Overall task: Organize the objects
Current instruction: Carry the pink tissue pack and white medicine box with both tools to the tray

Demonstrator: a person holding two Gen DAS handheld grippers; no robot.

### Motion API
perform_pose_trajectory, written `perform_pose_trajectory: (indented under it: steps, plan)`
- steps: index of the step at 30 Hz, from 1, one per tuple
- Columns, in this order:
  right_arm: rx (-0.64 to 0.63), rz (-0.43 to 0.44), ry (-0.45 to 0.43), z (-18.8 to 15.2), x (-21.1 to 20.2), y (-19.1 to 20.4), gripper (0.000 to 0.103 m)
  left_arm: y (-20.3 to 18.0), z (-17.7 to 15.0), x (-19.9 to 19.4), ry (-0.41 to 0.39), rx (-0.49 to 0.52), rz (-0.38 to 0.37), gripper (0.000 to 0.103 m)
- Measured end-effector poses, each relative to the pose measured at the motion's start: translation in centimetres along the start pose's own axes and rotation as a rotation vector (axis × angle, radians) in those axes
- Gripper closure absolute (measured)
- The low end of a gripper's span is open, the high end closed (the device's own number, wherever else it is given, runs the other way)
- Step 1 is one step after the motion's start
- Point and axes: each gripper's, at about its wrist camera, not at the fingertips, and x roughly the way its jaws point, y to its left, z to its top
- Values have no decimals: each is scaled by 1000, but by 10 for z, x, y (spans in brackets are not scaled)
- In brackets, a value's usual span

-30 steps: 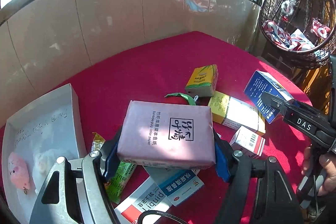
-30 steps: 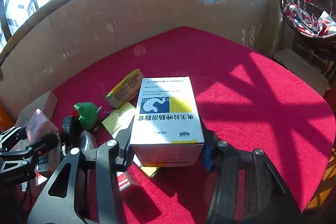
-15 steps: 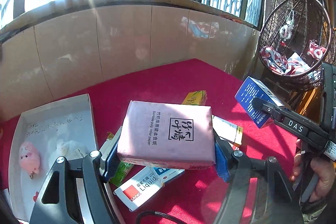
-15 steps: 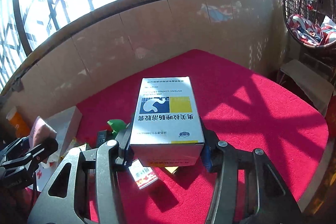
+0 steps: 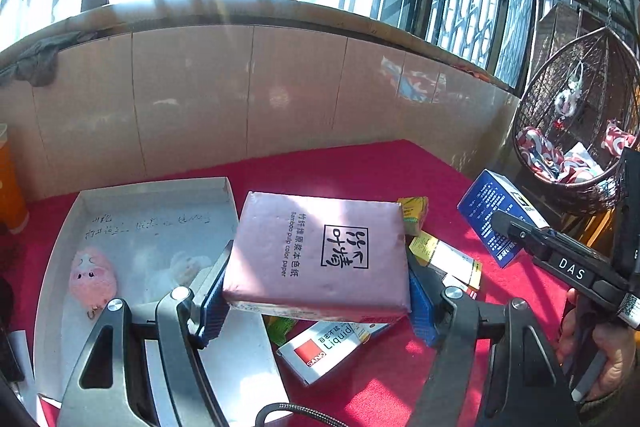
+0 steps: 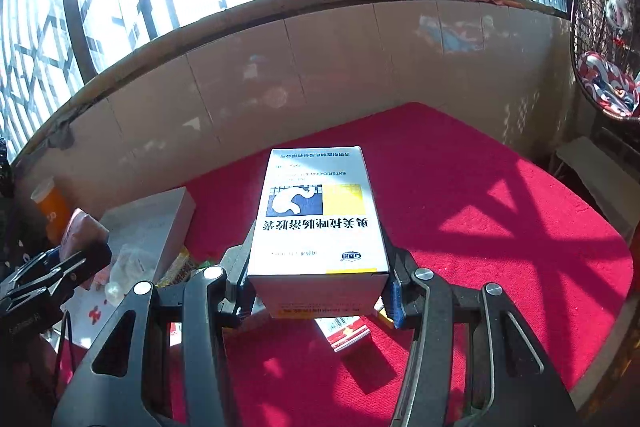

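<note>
The left gripper (image 5: 316, 301) holds a pink tissue pack (image 5: 320, 251) flat between its blue pads (image 5: 212, 297), one pad pressed on each long side, the jaws set fairly wide to span it. The pack hangs clear above the red cloth (image 5: 360, 167), just to the right of the white tray (image 5: 60, 247) and partly over the tray's right edge. Inside the tray lies a pink plush toy (image 5: 93, 277) near its left wall. Below the pack, on the cloth right of the tray, lie a white box with a red square (image 5: 324, 351), a yellow-and-white box (image 5: 448, 255) and a small yellow pack (image 5: 414, 213).

The right gripper (image 6: 318, 297) clamps a white medicine box (image 6: 318, 223) with a blue and yellow panel, its pads on the box's two long sides, jaws at a middling width. This box is also lifted off the cloth, well to the right of the tray (image 6: 152, 223). In the left wrist view the same box (image 5: 494, 223) shows its blue face beyond the right gripper's tip, and a hand (image 5: 600, 351) grips that tool's handle. An orange bottle (image 6: 52, 207) stands left of the tray against the wall
</note>
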Motion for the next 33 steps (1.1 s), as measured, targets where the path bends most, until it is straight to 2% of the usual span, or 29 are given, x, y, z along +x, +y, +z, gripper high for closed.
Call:
perform_pose_trajectory:
  steps: [20, 33]
  plan:
    - [-135, 75, 17, -1, 2, 79, 53, 63, -16, -26, -30, -111, 80, 29]
    - [-180, 97, 16, 2, 1, 107, 53, 92, -22, -37, -53, -159, 113, 29]
